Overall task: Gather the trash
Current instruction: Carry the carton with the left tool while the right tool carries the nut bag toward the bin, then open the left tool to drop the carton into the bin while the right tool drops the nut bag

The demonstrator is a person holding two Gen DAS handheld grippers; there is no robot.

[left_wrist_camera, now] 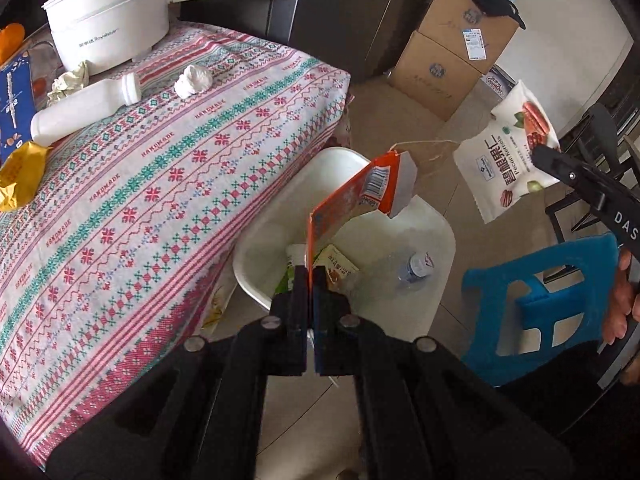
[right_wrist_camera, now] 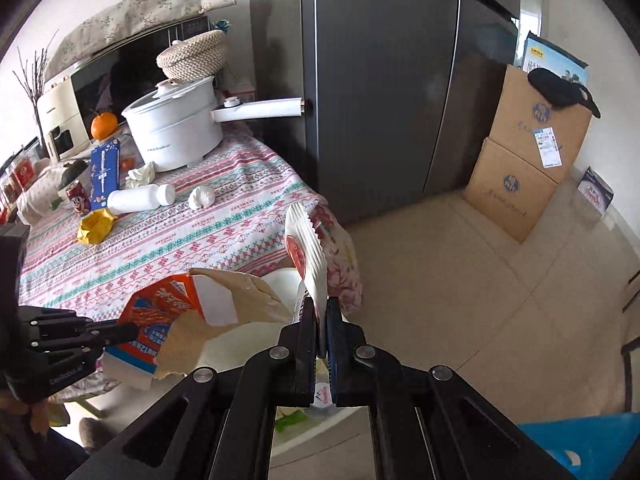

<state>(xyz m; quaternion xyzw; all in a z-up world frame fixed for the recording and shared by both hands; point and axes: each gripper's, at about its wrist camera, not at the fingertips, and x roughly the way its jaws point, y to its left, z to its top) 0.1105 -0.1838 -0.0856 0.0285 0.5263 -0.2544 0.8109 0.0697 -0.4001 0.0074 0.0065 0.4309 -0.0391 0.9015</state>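
Left wrist view: left hand-held gripper is clamped on the edge of a flattened orange cardboard carton, jaws pressed together on the card. Carton hangs over the white plastic bin on the floor beside the counter, which has a patterned red-and-teal cloth. Inside the bin: a clear plastic bottle and a printed snack wrapper. On the right, the right hand-held gripper holds a white printed nut pouch in the air, right of the bin. Still on the counter: a white plastic bottle lying on its side, two crumpled white tissues, a crumpled yellow wrapper, a white electric pot with a long handle. Blue plastic stool at lower right.

Right wrist view: right gripper jaws are closed on the pouch's crimped edge; pouch stands up edge-on above the fingers. Left gripper enters from the left, carton in its jaws, torn brown inner side showing, over the bin. Counter behind carries the same bottle, tissues, yellow wrapper, pot, plus a red drink can and an orange fruit.
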